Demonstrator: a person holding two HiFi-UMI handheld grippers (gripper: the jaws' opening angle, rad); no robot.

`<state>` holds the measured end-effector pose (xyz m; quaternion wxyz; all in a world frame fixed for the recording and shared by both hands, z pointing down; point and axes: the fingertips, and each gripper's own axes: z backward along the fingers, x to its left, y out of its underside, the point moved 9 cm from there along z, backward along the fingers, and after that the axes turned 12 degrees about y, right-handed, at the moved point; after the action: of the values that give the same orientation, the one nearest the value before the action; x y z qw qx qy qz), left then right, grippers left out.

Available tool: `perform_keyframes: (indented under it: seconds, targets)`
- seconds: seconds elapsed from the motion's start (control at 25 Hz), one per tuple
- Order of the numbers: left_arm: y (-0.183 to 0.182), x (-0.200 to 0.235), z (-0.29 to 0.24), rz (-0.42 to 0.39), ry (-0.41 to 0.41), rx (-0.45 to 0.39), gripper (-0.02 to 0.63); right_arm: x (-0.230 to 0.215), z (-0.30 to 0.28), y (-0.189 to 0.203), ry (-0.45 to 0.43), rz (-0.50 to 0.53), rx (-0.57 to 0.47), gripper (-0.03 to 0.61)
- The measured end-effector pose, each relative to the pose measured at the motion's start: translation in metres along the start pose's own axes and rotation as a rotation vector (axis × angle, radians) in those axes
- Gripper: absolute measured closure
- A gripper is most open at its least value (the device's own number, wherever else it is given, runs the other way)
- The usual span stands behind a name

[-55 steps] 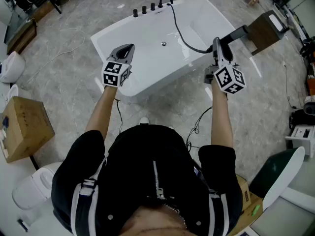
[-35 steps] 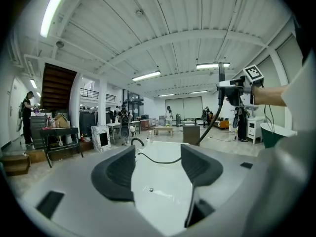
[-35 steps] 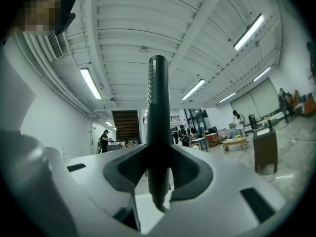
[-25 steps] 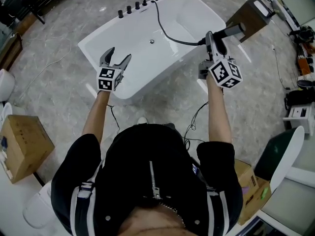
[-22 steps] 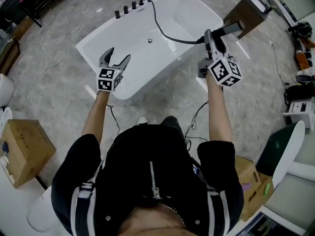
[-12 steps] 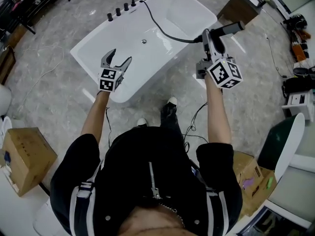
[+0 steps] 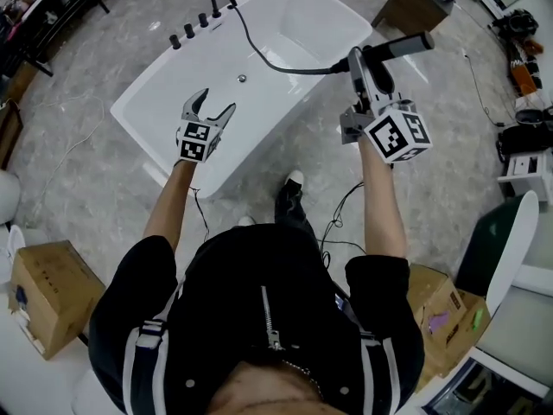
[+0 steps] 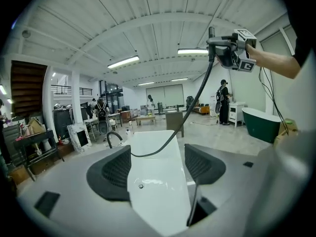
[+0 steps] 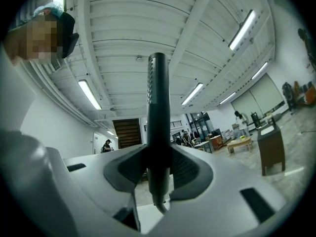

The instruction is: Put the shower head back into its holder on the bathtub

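- Right gripper (image 7: 367, 59) jaws pinch shower head (image 7: 402, 46), high, right of bathtub (image 7: 302, 15).
- Left gripper (image 7: 214, 102) jaws spread, empty.
- Hose (image 7: 298, 71) may tug; head may twist, slip, drop.

The bathtub (image 7: 294, 24) is glossy white all over, and it stands on a floor (image 7: 104, 188) of pale grey stone with cloudy marbling. At the tub's far rim the taps (image 7: 189, 31) are black, as is the hose (image 7: 311, 72) curving across its basin. The shower head (image 7: 399, 46), beyond the tub's right rim, is dark charcoal (nearly black in the right gripper view). The left gripper (image 7: 216, 102) and right gripper (image 7: 367, 54) are light grey with black ribbed pads (image 8: 112, 172). Each carries a cube (image 7: 197, 141) patterned in black-and-white squares. The person's jacket (image 7: 259, 318) is black with white sleeve stripes. Well left of the tub, a cardboard box (image 7: 43, 292) is plain brown.
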<state>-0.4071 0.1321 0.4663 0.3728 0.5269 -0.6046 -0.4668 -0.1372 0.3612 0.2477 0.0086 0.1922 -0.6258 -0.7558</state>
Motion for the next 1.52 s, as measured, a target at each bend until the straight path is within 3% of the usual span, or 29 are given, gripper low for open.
perform_keyframes:
  seconds: [0.16, 0.44, 0.68, 0.96, 1.24, 1.32, 1.4, 1.52]
  targets:
    - [-0.004, 0.005, -0.052, -0.013, 0.023, 0.044, 0.273, -0.025, -0.022, -0.014, -0.064, -0.064, -0.028, 0.436]
    - [-0.007, 0.006, -0.164, -0.103, 0.092, 0.147, 0.273, -0.074, -0.058, -0.045, -0.153, -0.169, -0.034, 0.436]
    - [-0.008, 0.013, -0.253, -0.099, 0.107, 0.215, 0.273, -0.107, -0.081, -0.066, -0.194, -0.253, -0.013, 0.436]
    - [-0.001, 0.022, -0.358, -0.223, 0.111, 0.299, 0.273, -0.147, -0.091, -0.090, -0.211, -0.290, -0.020, 0.436]
    - [0.004, 0.026, -0.443, -0.266, 0.128, 0.361, 0.278, -0.191, -0.085, -0.105, -0.231, -0.292, -0.020, 0.436]
    - [0.022, 0.019, -0.447, -0.279, 0.153, 0.389, 0.352, -0.200, -0.078, -0.104, -0.216, -0.302, -0.001, 0.436]
    - [0.019, 0.020, -0.448, -0.318, 0.151, 0.405, 0.528, -0.211, -0.082, -0.112, -0.205, -0.295, 0.010, 0.436]
    - [-0.004, 0.029, -0.449, -0.302, 0.128, 0.399, 0.537, -0.233, -0.095, -0.125, -0.198, -0.311, 0.013, 0.436]
